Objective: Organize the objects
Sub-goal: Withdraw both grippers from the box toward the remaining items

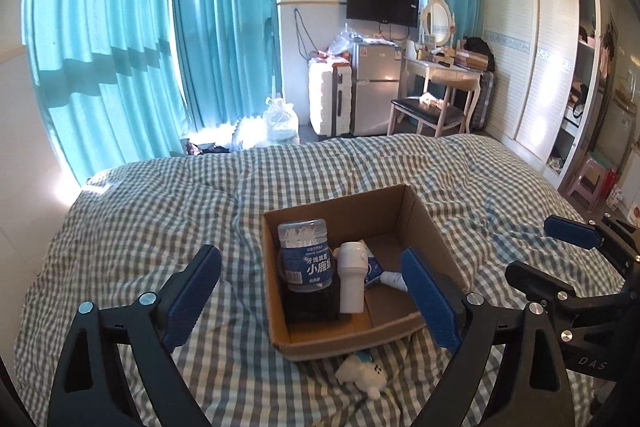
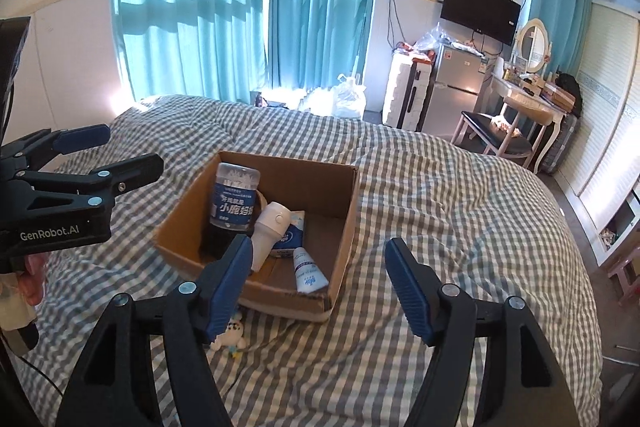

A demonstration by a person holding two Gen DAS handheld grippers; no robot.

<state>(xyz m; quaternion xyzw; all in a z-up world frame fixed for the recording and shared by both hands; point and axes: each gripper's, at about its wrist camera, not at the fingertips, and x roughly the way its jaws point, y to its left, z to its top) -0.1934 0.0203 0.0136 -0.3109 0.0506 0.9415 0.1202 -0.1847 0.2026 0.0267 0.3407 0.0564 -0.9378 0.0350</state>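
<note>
An open cardboard box [image 1: 424,219] [image 2: 344,227] sits on the checked bed. Inside stand a blue-labelled jar of floss picks [image 1: 306,255] [image 2: 234,199] and a white cylinder [image 1: 352,279] [image 2: 270,231], with a blue-white packet [image 1: 374,267] [image 2: 294,231] and a small tube [image 1: 394,281] [image 2: 308,271] lying beside them. A small white plush toy [image 1: 364,375] [image 2: 232,335] lies on the bed just before the box. My left gripper [image 1: 312,301] is open and empty, hovering over the box's near side. My right gripper [image 2: 318,291] is open and empty at the box's near right corner.
The grey-white checked bed cover [image 1: 160,219] [image 2: 460,207] spreads around the box. Beyond the bed stand teal curtains [image 1: 140,27], a white suitcase [image 1: 326,99], a small fridge [image 1: 376,87], a dressing table with chair [image 1: 440,95] and a wardrobe [image 1: 532,59].
</note>
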